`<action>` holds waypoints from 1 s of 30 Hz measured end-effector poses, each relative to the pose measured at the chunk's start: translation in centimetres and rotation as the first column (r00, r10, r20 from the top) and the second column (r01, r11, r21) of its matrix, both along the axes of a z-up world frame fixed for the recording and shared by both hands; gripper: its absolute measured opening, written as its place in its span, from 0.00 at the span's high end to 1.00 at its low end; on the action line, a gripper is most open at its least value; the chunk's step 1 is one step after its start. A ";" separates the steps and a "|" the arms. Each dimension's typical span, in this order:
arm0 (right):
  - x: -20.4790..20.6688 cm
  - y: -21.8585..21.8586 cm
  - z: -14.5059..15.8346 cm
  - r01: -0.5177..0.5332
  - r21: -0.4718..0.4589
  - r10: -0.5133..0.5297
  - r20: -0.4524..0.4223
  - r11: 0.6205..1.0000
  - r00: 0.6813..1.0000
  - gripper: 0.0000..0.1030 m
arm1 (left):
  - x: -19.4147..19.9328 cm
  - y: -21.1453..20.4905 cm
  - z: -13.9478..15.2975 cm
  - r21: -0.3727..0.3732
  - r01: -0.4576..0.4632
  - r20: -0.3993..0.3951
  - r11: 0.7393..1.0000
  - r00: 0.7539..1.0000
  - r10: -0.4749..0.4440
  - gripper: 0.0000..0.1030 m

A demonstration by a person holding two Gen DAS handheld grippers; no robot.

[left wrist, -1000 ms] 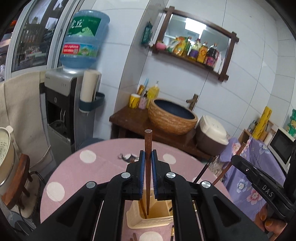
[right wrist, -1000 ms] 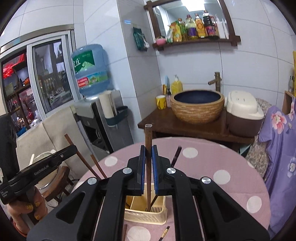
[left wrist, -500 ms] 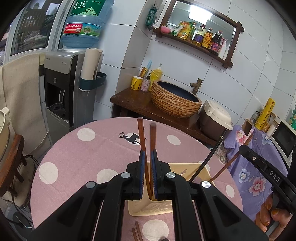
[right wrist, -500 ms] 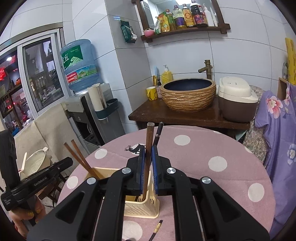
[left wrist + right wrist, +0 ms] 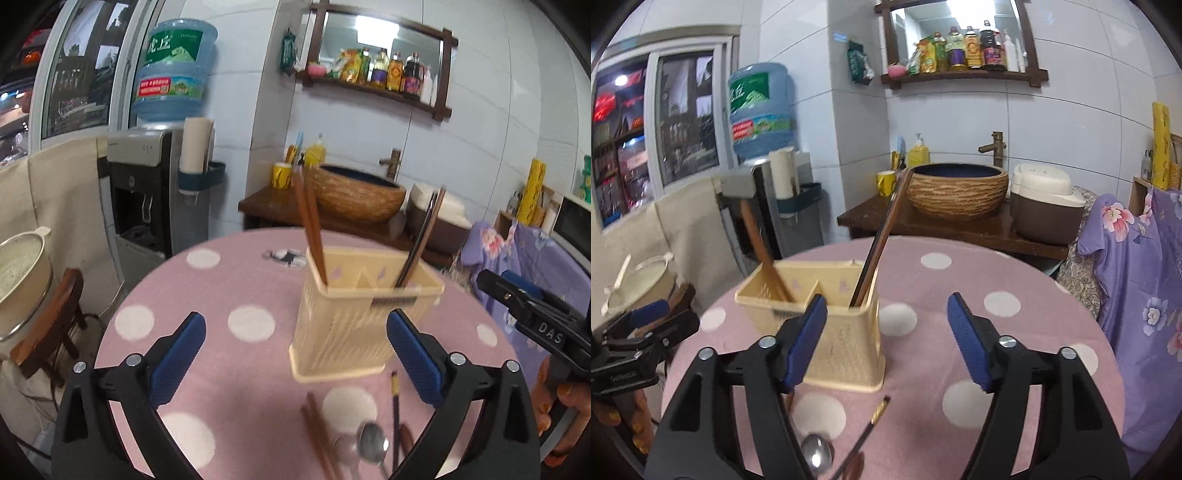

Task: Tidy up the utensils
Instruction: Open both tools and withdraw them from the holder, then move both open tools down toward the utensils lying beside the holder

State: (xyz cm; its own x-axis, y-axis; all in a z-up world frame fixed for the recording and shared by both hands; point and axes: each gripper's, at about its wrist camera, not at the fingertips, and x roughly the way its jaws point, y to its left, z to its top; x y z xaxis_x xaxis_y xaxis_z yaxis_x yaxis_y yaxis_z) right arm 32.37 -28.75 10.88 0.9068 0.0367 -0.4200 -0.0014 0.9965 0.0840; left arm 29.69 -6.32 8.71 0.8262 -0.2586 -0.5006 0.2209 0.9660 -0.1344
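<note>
On the pink polka-dot table (image 5: 207, 295), a cream plastic utensil holder (image 5: 354, 325) is seen standing upright, split into two compartments. Both grippers are held back from it, and both are spread wide with nothing between the blue pads. The left gripper (image 5: 295, 354) is framed with the holder between its fingers but untouched; the right gripper (image 5: 886, 339) is set just to the right of the holder, its left finger overlapping the holder's front corner in view.

Brown chopsticks (image 5: 308, 221) are found leaning in the left compartment, tips down, tilted toward the left. A second pair, darker chopsticks (image 5: 424, 236), is propped in the right compartment, slanted to the right. The same pairs are picked up by the right wrist view, the brown pair (image 5: 762, 254) in the left compartment and the dark pair (image 5: 882, 236) in the right one.

In front of the holder, loose utensils are left lying on the cloth: a metal spoon (image 5: 373, 446), a single black chopstick with a gold end (image 5: 395, 406), and another brown pair (image 5: 317, 432), blurred. The spoon (image 5: 816, 456) and the gold-tipped chopstick (image 5: 871, 424) are caught low between the right gripper's arms.
</note>
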 end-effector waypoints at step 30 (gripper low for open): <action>-9.1 1.8 -13.0 0.019 0.040 -0.008 -0.258 0.999 0.966 0.17 | -6.0 0.0 -10.6 0.106 0.036 -0.225 0.994 0.974 -0.011 0.22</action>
